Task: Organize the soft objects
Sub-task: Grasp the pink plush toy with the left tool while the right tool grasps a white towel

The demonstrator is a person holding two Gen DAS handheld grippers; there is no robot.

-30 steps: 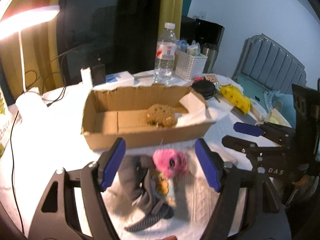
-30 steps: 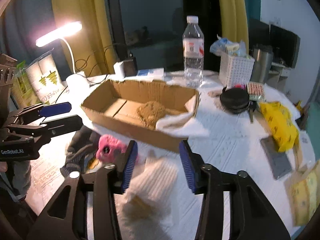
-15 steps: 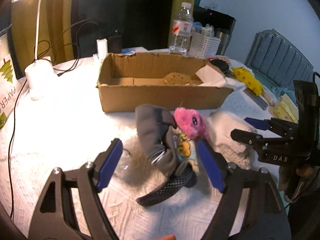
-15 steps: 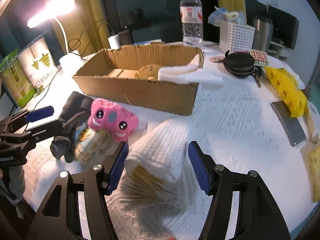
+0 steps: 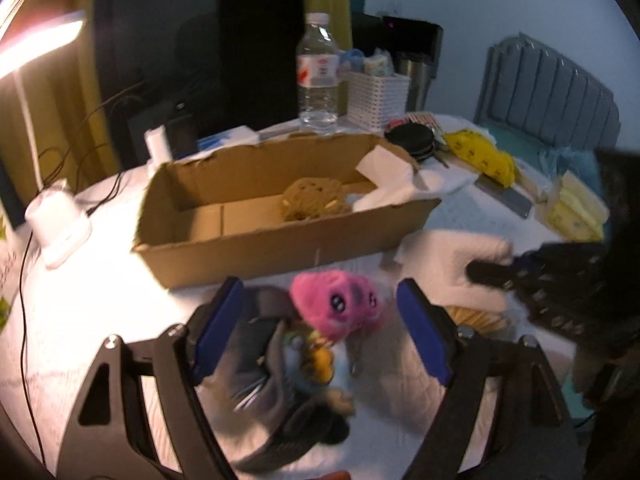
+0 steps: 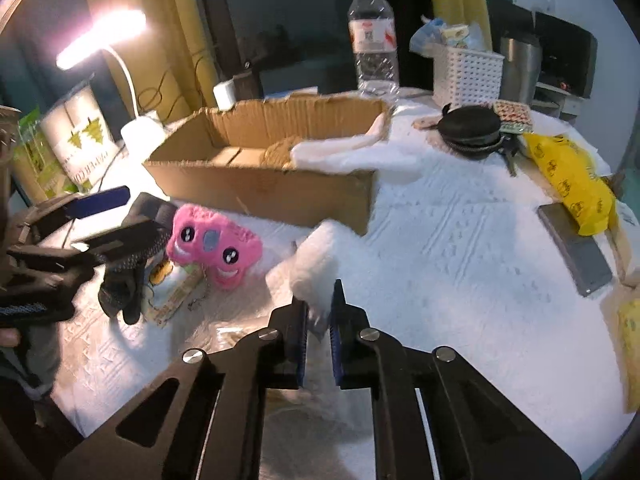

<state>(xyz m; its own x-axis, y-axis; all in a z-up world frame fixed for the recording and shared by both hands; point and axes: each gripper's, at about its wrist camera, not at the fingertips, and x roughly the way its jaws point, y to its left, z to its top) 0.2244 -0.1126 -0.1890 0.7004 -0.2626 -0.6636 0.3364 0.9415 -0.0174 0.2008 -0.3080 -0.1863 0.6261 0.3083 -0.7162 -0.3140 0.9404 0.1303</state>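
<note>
A cardboard box point(image 5: 280, 236) point(image 6: 260, 184) on the white table holds a tan sponge point(image 5: 312, 200) and a white cloth point(image 6: 340, 152). In front of it lie a pink plush toy point(image 5: 336, 304) point(image 6: 214, 244), a grey sock pile point(image 5: 264, 364) point(image 6: 128, 276) and a white folded towel point(image 5: 452, 264) point(image 6: 316, 264). My left gripper point(image 5: 320, 328) is open, its fingers on either side of the plush and sock. My right gripper point(image 6: 318, 320) is shut on the near edge of the white towel.
A water bottle point(image 5: 318, 80), a white basket point(image 6: 466, 72), a black round case point(image 6: 472, 132), a yellow bag point(image 6: 568, 176) and a grey phone point(image 6: 576, 248) stand behind and right. A lamp base point(image 5: 58, 224) sits left.
My right gripper has closed on the white towel. My left gripper has come back in over the plush and sock and stays open.
</note>
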